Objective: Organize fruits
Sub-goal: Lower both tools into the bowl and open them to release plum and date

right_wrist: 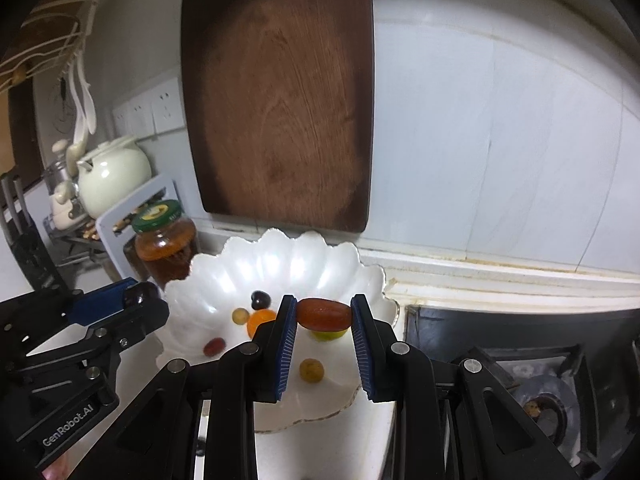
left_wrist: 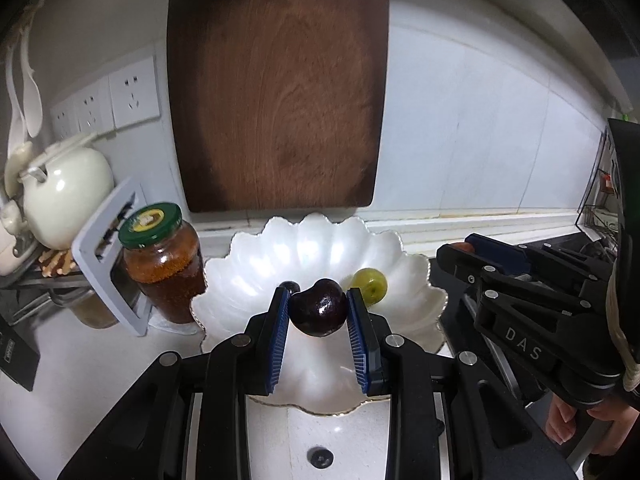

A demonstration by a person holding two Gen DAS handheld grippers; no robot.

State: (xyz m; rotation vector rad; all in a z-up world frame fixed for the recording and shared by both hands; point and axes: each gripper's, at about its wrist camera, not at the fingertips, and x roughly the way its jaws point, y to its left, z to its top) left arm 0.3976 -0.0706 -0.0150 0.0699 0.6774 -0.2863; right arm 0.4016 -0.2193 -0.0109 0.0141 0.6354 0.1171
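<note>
Left wrist view showed the left gripper [left_wrist: 318, 310] clamped on a dark cherry [left_wrist: 318, 307] above the white scalloped bowl [left_wrist: 248, 264]; the right gripper [right_wrist: 324, 314] pinched a reddish-brown date [right_wrist: 324, 313]

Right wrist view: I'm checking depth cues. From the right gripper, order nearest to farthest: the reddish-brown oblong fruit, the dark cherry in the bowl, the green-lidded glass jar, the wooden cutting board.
1. Reddish-brown oblong fruit, between the fingers.
2. Dark cherry, in the bowl, left.
3. Green-lidded glass jar, behind the bowl's left.
4. Wooden cutting board, against the wall.
</note>
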